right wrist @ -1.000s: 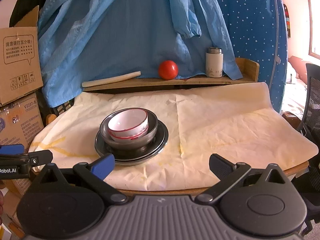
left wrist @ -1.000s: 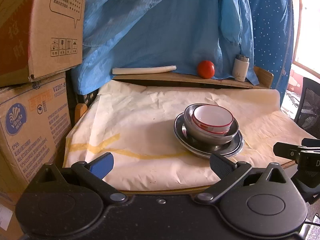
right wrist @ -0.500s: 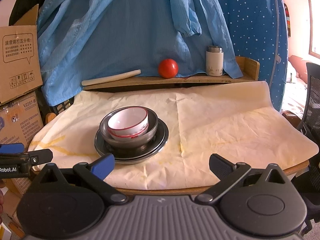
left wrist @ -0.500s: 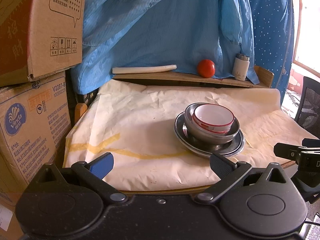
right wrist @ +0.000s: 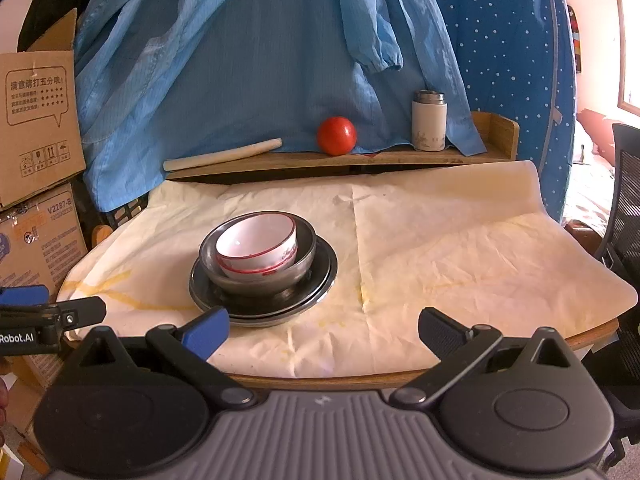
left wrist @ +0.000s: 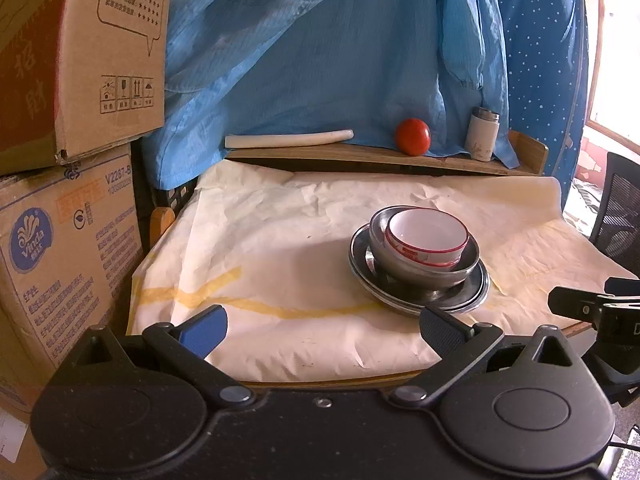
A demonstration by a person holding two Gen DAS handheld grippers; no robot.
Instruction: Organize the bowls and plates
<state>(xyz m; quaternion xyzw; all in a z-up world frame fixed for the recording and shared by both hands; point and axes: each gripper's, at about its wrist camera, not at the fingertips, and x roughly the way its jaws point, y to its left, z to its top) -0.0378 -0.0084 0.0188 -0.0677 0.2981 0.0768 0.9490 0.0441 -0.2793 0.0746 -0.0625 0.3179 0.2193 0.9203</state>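
Cream paper, creased and streaked with yellow, covers a round-edged wooden table set before hanging blue cloth. On the paper, left of centre in the right wrist view, sits a single nested stack: shallow metal plates at the bottom, a steel bowl upright on them, and inside it a white bowl with a red rim, tipped slightly so its mouth faces up and toward the cameras. How many plates make up the base cannot be told. The white bowl holds nothing visible.

Behind the paper, a low wooden shelf carries a pale rolled sheet lying lengthwise along it, a red ball-like object, and a white flask standing upright. Cardboard boxes are stacked at the left.

Both tools hang short of the table's near edge, touching nothing. The left gripper has its fingers spread wide apart, and the right gripper is likewise spread, its blue-padded finger in line with the plates' near rim.
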